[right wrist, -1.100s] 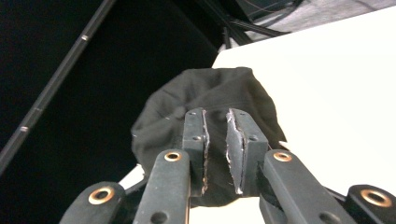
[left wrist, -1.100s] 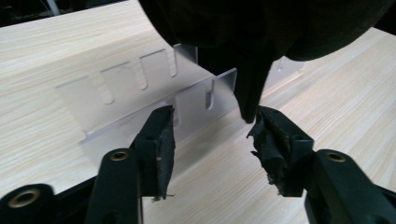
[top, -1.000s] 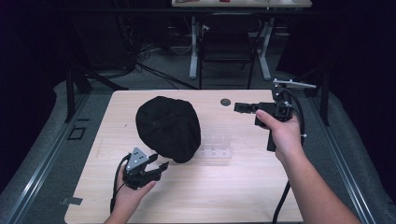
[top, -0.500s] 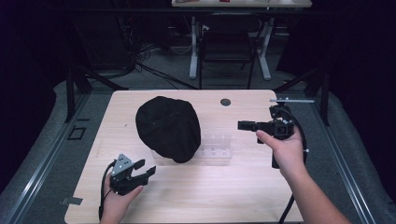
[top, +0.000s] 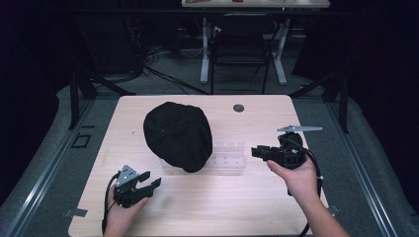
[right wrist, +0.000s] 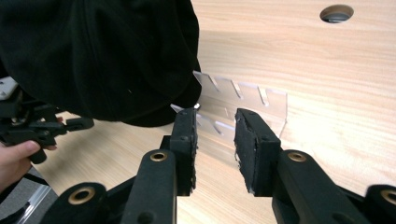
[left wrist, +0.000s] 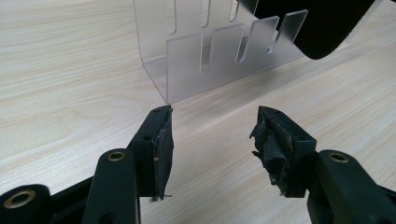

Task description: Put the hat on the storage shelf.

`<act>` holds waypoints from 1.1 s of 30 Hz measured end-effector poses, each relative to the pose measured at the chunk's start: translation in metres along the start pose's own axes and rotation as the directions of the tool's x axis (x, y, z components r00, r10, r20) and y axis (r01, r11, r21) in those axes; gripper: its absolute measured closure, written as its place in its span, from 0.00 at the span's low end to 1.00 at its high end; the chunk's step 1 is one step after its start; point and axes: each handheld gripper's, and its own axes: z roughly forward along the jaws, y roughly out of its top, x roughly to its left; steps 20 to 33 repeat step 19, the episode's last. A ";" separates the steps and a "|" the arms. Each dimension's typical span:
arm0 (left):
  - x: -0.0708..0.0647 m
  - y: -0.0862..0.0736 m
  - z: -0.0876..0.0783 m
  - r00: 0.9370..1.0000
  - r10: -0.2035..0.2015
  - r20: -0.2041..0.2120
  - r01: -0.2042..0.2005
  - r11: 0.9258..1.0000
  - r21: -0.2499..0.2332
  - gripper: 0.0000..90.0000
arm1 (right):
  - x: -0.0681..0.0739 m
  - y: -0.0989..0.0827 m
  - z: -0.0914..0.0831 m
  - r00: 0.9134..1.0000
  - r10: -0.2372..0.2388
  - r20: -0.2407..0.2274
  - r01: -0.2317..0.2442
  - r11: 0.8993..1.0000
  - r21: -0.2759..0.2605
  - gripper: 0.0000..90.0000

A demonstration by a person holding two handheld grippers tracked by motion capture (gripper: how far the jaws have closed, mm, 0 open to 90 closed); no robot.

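On the table, a black cap is resting over one end of a clear slotted rack, well inside the reach of both hands. Compared with a second ago, both grippers are sitting lower and nearer to the person's edge. The left gripper is now lying close to the wood, in front of the rack, and its jaws are standing wide with nothing between them. The right gripper is now level with the rack's free end; its jaws have just been opening and are holding nothing. I am judging that both hands are preparing the approach, and that no grip on the cap or rack is made yet.
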 end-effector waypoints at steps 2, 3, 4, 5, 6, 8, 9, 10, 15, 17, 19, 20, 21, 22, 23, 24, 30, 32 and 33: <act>0.000 0.000 0.000 1.000 -0.002 0.001 0.002 1.000 0.001 0.52 | -0.002 -0.006 0.002 0.999 -0.016 0.028 0.016 1.000 0.012 0.76; 0.000 0.000 0.001 1.000 -0.003 0.002 0.003 1.000 0.003 0.52 | -0.003 -0.010 0.003 0.999 -0.023 0.038 0.023 1.000 0.002 0.75; -0.001 -0.001 0.001 1.000 -0.003 0.002 0.003 1.000 0.005 0.52 | -0.004 -0.013 0.004 0.999 -0.019 0.039 0.019 1.000 0.002 0.75; -0.001 -0.001 0.002 1.000 -0.002 0.000 0.002 1.000 0.006 0.53 | -0.005 -0.017 0.005 0.999 -0.019 0.045 0.019 1.000 0.005 0.75; -0.001 -0.001 0.002 1.000 0.001 0.001 -0.001 1.000 0.008 0.53 | -0.006 -0.021 0.006 0.998 -0.023 0.050 0.023 1.000 -0.008 0.75; -0.002 -0.001 0.002 1.000 0.007 0.003 -0.007 1.000 0.019 0.54 | -0.008 -0.030 0.008 0.996 -0.041 0.075 0.041 0.999 -0.009 0.75; -0.003 -0.001 0.002 1.000 0.006 0.003 -0.006 1.000 0.013 0.54 | -0.009 -0.034 0.009 0.995 -0.049 0.087 0.050 0.999 -0.014 0.74; -0.003 -0.001 0.003 1.000 0.006 0.005 -0.006 1.000 0.009 0.55 | -0.010 -0.039 0.010 0.994 -0.055 0.095 0.057 0.998 -0.013 0.74; -0.004 -0.001 0.003 1.000 0.009 0.008 -0.009 1.000 0.006 0.54 | -0.014 -0.057 0.014 0.987 -0.078 0.137 0.082 0.996 -0.018 0.73; -0.005 -0.001 0.003 1.000 0.009 0.010 -0.009 1.000 0.003 0.52 | -0.016 -0.064 0.016 0.987 -0.073 0.143 0.077 0.997 -0.025 0.72; -0.006 0.000 0.004 1.000 0.008 0.018 -0.008 1.000 -0.004 0.52 | -0.018 -0.069 0.016 0.985 -0.079 0.154 0.084 0.996 -0.026 0.72; -0.006 0.000 0.004 1.000 0.008 0.018 -0.008 1.000 -0.004 0.52 | -0.018 -0.069 0.016 0.985 -0.079 0.154 0.084 0.996 -0.026 0.72; -0.006 0.000 0.004 1.000 0.008 0.018 -0.008 1.000 -0.004 0.52 | -0.018 -0.069 0.016 0.985 -0.079 0.154 0.084 0.996 -0.026 0.72; -0.006 0.000 0.004 1.000 0.008 0.018 -0.008 1.000 -0.004 0.52 | -0.018 -0.069 0.016 0.985 -0.079 0.154 0.084 0.996 -0.026 0.72; -0.006 0.000 0.004 1.000 0.008 0.018 -0.008 1.000 -0.004 0.52 | -0.018 -0.069 0.016 0.985 -0.079 0.154 0.084 0.996 -0.026 0.72; -0.006 0.000 0.004 1.000 0.008 0.018 -0.008 1.000 -0.004 0.52 | -0.018 -0.069 0.016 0.985 -0.079 0.154 0.084 0.996 -0.026 0.72; -0.006 0.000 0.004 1.000 0.008 0.018 -0.008 1.000 -0.004 0.52 | -0.018 -0.069 0.016 0.985 -0.079 0.154 0.084 0.996 -0.026 0.72; -0.006 0.000 0.004 1.000 0.008 0.018 -0.008 1.000 -0.004 0.52 | -0.018 -0.069 0.016 0.985 -0.079 0.154 0.084 0.996 -0.026 0.72; -0.006 0.000 0.004 1.000 0.008 0.018 -0.008 1.000 -0.004 0.52 | -0.018 -0.069 0.016 0.985 -0.079 0.154 0.084 0.996 -0.026 0.72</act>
